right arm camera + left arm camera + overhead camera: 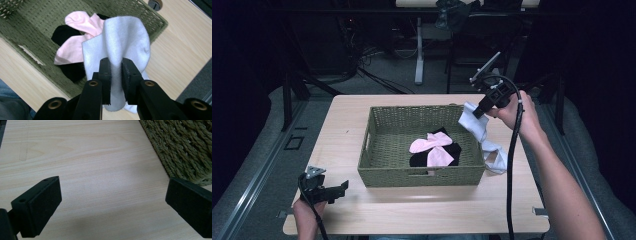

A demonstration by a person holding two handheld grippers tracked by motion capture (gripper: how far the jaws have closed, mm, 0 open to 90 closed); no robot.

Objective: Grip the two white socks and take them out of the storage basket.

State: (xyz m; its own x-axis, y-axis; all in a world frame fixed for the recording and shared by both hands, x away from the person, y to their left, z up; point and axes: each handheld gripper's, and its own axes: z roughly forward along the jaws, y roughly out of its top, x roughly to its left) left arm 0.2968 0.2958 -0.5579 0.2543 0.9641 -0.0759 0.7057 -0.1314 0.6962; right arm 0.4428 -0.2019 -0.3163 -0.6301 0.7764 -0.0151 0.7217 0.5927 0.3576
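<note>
**White sock at the basket's edge**

Pinching a white sock (476, 123) between its jaws, the right gripper (480, 110) holds it over the basket's (377, 150) right rim, so inside lies leftward. The sock hangs lengthwise, its tail outside on the table (337, 130). The left gripper (343, 188) rests spread apart, near the front left corner.
</note>
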